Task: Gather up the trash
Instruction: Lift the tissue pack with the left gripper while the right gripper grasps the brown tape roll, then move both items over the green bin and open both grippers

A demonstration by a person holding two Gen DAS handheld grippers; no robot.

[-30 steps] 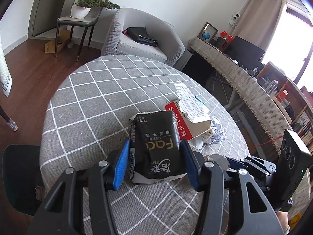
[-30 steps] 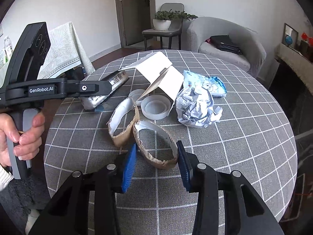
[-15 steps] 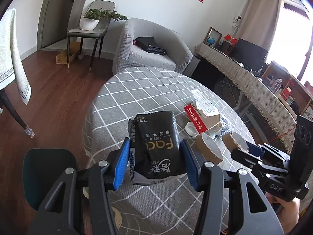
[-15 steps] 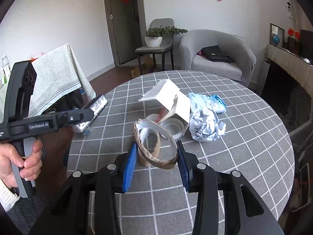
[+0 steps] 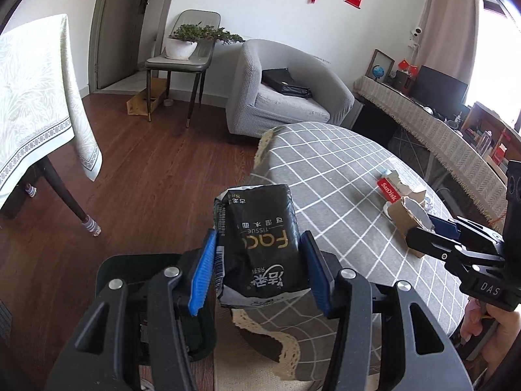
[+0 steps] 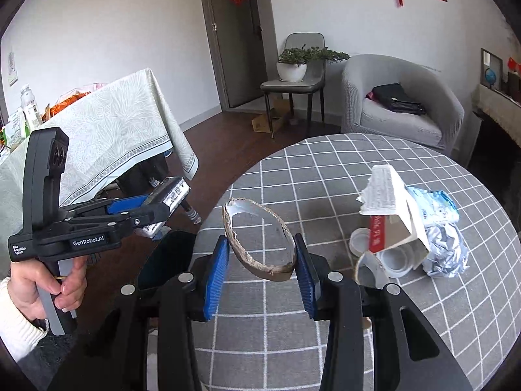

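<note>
A: Quick status on both grippers?

B: Left gripper [image 5: 257, 268] is clamped on a black tissue pack [image 5: 260, 241], held up past the table edge, w/ a dark bin [image 5: 130, 270] just below and to its left. Right gripper [image 6: 259, 270] is pinching a torn cardboard ring [image 6: 260, 238], also lifted, above the near edge of the round table [image 6: 325, 169]; the same bin [image 6: 166, 257] shows just left of its left finger.

A: What's left on the table?

B: Ahead-right of the right gripper: torn white carton [image 6: 390, 208], a couple of plastic lids [image 6: 394, 257] under it, crumpled paper ball [image 6: 446, 251], bluish wrapper [image 6: 433, 202] behind. So I'd judge it's partway, more trips needed.

A: Risks?

B: Ring is thin and already squashed oval, held only at its sides. Squeeze harder and it may fold and slip out; ease off early and it lands on the cloth or floor, not the bin. Tissue pack is soft and sticks well fwd of the pads, so a quick tilt could let it slide. Both tools are heading to the same spot, so they could knock each other.

A: Any readable text?

B: Pack: "FACE", "TISSUE", plus Chinese chars, upside down from the left cam. Red strip on the carton: "SanDisk" [image 5: 389, 190]. Left tool body: "GenRobot.AI" [image 6: 88, 242], small "Data Acquisition System". Right tool: "DAS" [image 5: 489, 289].
</note>
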